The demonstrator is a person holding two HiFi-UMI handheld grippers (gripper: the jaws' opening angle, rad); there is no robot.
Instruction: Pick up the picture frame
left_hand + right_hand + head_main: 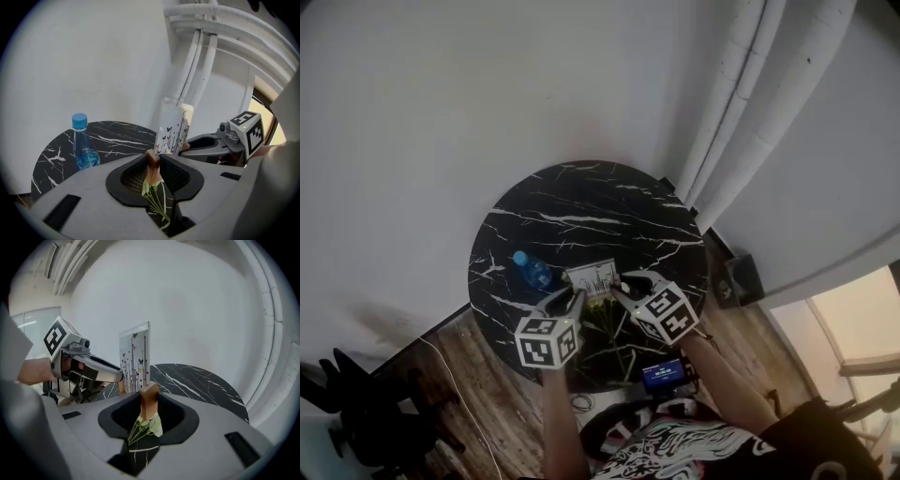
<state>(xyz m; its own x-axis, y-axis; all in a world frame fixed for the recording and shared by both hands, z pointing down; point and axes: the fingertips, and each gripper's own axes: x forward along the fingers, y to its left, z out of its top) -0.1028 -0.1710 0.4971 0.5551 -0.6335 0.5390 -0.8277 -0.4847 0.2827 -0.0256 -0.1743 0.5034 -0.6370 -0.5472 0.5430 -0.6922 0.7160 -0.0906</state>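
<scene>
The picture frame [591,279] is a pale upright panel printed with flowers and butterflies, set on a wooden base. It hangs just above the near part of the round black marble table [581,211]. My left gripper [575,300] is shut on the base's left end, and its own view shows the wood pinched between the pads [153,160] with the panel [172,125] rising beyond. My right gripper [621,289] is shut on the other end; the wooden end [149,399] sits between its jaws below the panel [135,361].
A blue-capped water bottle [531,270] stands on the table left of the frame, also in the left gripper view [83,146]. White curtains [750,103] hang at the right. A dark box [741,278], a blue-screened device [664,375] and a black chair [356,412] sit on the wooden floor.
</scene>
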